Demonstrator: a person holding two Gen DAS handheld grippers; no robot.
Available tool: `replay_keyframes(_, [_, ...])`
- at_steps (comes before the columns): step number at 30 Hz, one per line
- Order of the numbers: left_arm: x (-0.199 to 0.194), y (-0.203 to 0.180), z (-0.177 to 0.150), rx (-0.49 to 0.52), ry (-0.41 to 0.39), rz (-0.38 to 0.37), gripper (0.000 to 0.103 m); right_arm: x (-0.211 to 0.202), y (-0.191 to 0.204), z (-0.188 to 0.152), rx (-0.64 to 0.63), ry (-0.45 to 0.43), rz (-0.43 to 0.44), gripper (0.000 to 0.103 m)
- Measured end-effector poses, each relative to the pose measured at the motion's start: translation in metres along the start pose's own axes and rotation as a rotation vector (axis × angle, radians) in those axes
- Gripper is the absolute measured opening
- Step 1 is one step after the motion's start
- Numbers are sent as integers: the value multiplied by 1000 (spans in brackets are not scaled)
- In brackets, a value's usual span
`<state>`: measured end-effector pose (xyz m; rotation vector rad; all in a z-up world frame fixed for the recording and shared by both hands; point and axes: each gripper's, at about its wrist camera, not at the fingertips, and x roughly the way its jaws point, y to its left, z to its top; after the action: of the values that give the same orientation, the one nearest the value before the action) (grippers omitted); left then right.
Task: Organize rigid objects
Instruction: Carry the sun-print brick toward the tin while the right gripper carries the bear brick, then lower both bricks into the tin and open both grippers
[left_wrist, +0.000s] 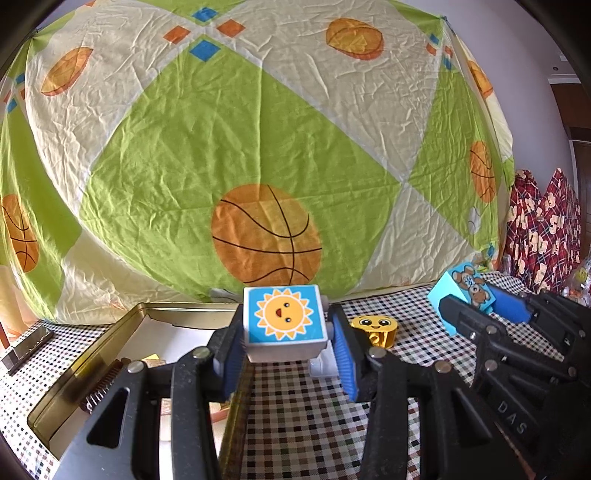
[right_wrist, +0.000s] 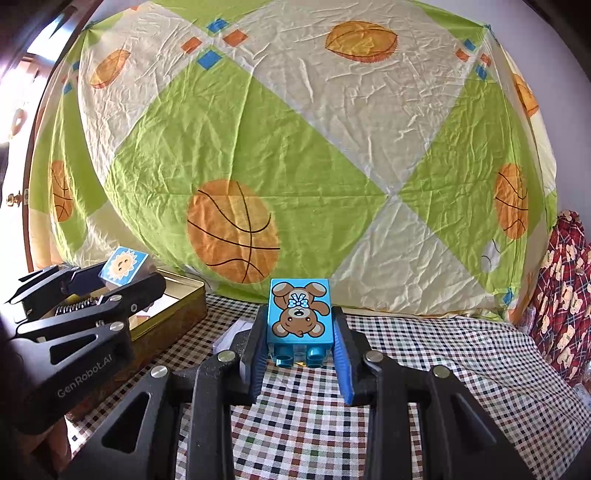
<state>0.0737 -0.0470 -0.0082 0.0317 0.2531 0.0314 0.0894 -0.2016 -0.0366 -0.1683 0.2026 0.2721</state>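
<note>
My left gripper (left_wrist: 286, 332) is shut on a white block with a sun picture (left_wrist: 282, 319), held above the table beside the open gold tin (left_wrist: 110, 332). The sun block also shows in the right wrist view (right_wrist: 123, 266), over the tin (right_wrist: 177, 306). My right gripper (right_wrist: 299, 332) is shut on a blue block with a bear picture (right_wrist: 299, 314), held above the checked tablecloth (right_wrist: 424, 354). The bear block also shows in the left wrist view (left_wrist: 467, 291), at the right. A small yellow smiling block (left_wrist: 375, 330) lies on the cloth between the two grippers.
A basketball-print sheet (left_wrist: 258, 147) hangs close behind the table. A red patterned cloth (left_wrist: 539, 229) sits at the far right. A grey bar (left_wrist: 26, 347) lies on the table left of the tin. The tin holds a few small items.
</note>
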Motion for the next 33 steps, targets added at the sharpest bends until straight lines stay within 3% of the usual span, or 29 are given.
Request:
replay_keyframes(10, [-1, 23, 13, -22, 28, 5, 42, 10, 18, 17, 47, 31, 98, 34])
replay_keyframes(25, [17, 121, 16, -85, 159, 188, 42, 56, 89, 53, 66, 119, 286, 34])
replay_keyframes(33, [38, 158, 5, -122, 261, 232, 42, 90, 127, 54, 29, 212, 347, 34])
